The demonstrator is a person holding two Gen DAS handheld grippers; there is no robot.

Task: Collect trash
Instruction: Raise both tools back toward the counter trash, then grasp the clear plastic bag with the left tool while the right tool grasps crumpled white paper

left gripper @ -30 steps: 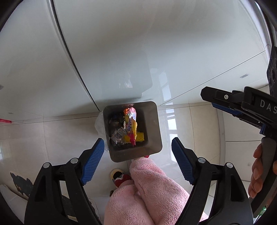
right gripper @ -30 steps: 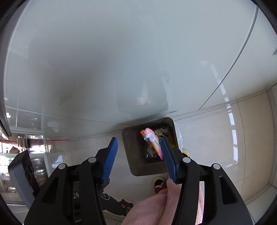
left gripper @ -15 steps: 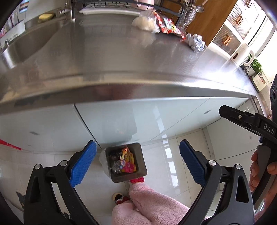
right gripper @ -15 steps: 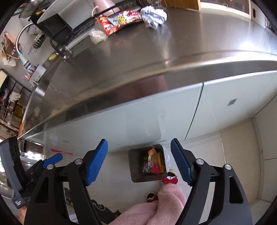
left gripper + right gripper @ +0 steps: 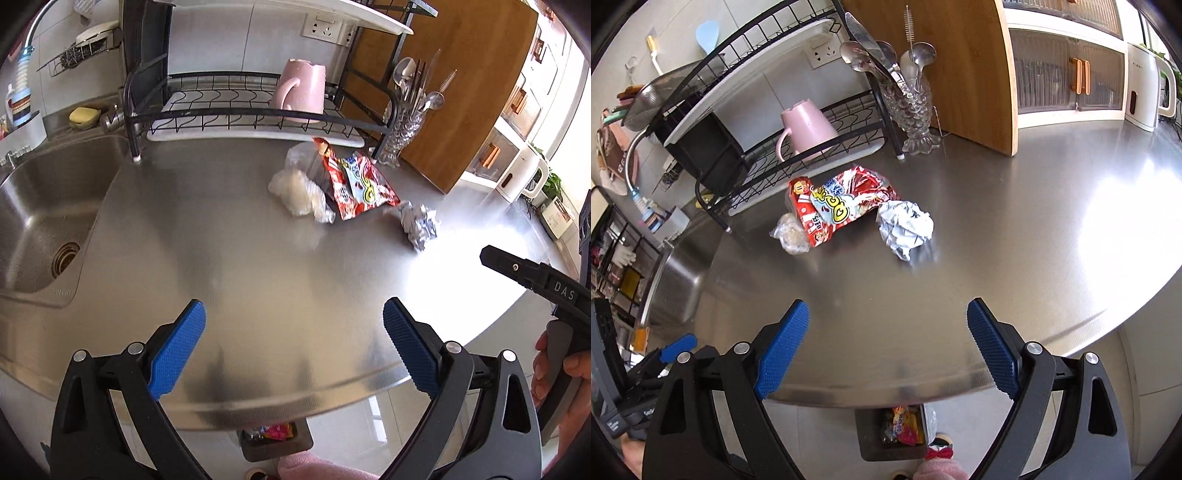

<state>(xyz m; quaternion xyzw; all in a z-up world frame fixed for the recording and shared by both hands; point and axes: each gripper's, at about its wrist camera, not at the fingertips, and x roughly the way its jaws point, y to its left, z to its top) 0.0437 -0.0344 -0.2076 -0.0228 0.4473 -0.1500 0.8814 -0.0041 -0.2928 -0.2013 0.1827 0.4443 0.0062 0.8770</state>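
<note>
Left claw point(image 5: 291, 349) above counter edge point(image 5: 280, 404)

A brushed steel counter point(image 5: 258, 280) with a sink point(image 5: 40, 206) catches bright daylight. Behind stand a wire dish rack point(image 5: 240, 107) and wooden panel point(image 5: 964, 66).

Both wrist views look steeply down over counter point(image 5: 258, 258); share wrapper point(image 5: 842, 206), bin point(image 5: 871, 435)

Both claws have risen from the bin point(image 5: 275, 439) to above the worktop point(image 5: 258, 280); the right claw point(image 5: 888, 349) has just opened wider, nothing between its jaws, and the left claw point(image 5: 293, 349) spread too
</note>
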